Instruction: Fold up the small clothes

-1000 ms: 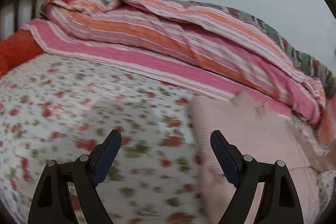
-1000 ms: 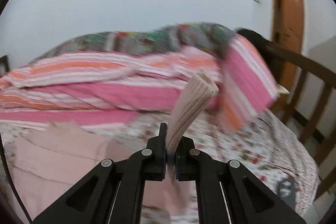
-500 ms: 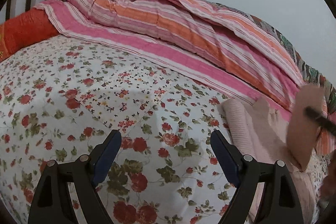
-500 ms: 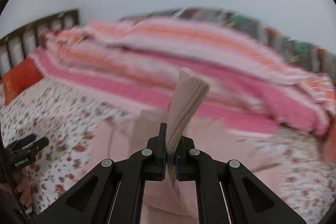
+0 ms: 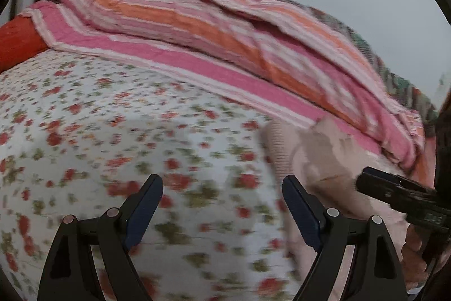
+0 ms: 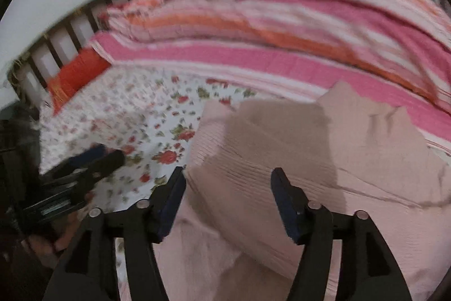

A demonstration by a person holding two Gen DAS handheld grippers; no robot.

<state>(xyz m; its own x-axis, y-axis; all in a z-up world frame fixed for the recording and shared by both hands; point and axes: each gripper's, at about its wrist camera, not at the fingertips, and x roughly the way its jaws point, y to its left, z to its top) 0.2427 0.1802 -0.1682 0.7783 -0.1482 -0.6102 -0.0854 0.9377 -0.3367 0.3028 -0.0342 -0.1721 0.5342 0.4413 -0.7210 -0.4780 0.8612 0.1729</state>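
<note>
With our right tool (image 6: 228,199) just sprung open above the pink garment (image 6: 282,160) on the bed (image 5: 112,117) and the left tool (image 5: 222,205) wide and empty, that loose fold may slump open.

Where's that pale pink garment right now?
The pale pink garment lies on the flowered bedsheet, just below the striped quilt, directly ahead of the open right gripper.

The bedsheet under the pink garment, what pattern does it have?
The bedsheet is white with small red roses and green leaves, clearest in the left wrist view.
</note>
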